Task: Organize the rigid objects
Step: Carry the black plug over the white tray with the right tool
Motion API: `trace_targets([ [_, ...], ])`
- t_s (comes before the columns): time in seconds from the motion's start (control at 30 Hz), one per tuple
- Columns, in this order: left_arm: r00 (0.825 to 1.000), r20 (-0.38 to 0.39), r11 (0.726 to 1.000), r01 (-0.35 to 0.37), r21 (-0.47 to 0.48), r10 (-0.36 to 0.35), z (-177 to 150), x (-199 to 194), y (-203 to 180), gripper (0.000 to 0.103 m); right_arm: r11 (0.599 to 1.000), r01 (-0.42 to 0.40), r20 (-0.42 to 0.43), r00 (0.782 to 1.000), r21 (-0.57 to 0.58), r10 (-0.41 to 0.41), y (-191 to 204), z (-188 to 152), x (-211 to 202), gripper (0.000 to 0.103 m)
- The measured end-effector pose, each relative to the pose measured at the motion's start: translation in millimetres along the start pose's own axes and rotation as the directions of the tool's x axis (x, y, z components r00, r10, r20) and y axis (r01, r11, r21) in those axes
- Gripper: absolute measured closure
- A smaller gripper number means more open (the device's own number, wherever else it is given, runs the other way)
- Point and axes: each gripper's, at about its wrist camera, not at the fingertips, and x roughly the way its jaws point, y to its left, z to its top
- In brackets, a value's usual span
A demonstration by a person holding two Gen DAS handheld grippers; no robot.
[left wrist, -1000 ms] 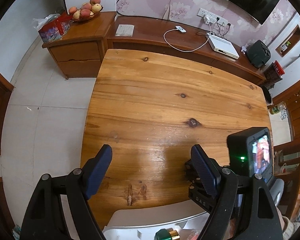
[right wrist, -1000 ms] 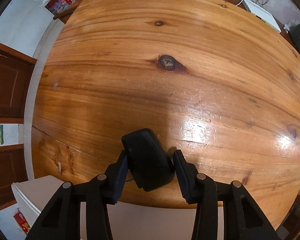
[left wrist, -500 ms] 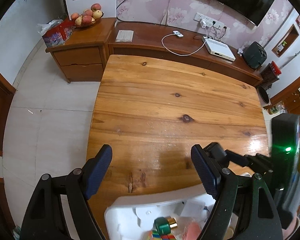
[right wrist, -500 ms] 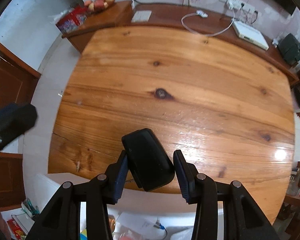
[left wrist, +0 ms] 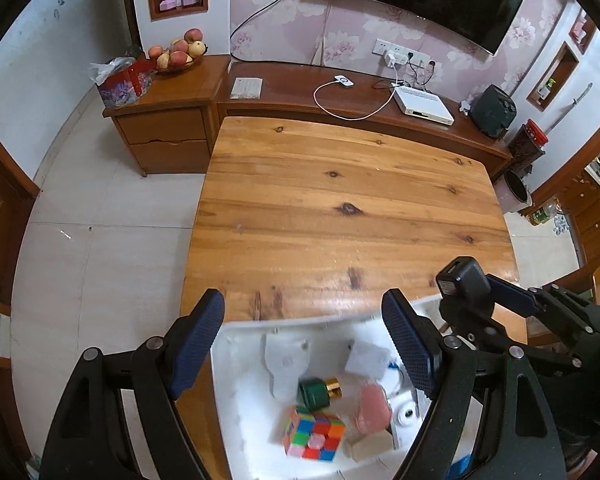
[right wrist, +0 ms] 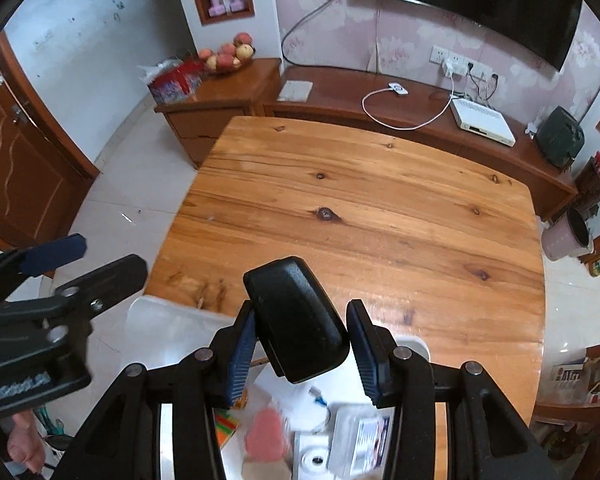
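A white bin (left wrist: pixel 236 360) sits at the near edge of the wooden table (left wrist: pixel 340 216). In it lie a colourful puzzle cube (left wrist: pixel 314 432), a green and gold bottle (left wrist: pixel 319 391), a pink soft piece (left wrist: pixel 374 407) and white paper. My left gripper (left wrist: pixel 302 342) is open and empty above the bin. My right gripper (right wrist: pixel 302 344) is shut on a black boxy device (right wrist: pixel 298 322) and holds it above the bin (right wrist: pixel 156 320); it also shows in the left wrist view (left wrist: pixel 462 280).
A low wooden cabinet (left wrist: pixel 340 104) runs behind the table, with a white box (left wrist: pixel 422 106), a cable and a fruit bowl (left wrist: pixel 178 54). A bin (left wrist: pixel 514 192) stands on the floor at the right. Tiled floor lies to the left.
Both grippers have risen and pulled back from the table. The white bin and its contents have come into view beneath them. The right gripper still holds the black device.
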Motion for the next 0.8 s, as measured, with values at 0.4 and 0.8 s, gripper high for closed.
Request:
trace_targets([
  [0.4,1.000,0.012,1.000,-0.004,0.029,0.004,-69.1,-21.7,-23.5,0.020,1.000,0.005,0.005,1.000,-0.014,-0.005,-6.3,-90.6,-37.3,0.058],
  [0.8,0.998,-0.051,0.999,-0.022,0.024,0.024,-115.0,-2.3,-36.2,0.020,0.999,-0.045,-0.132,0.990,0.022,0.048,-13.4,-153.4,-1.3,0.057],
])
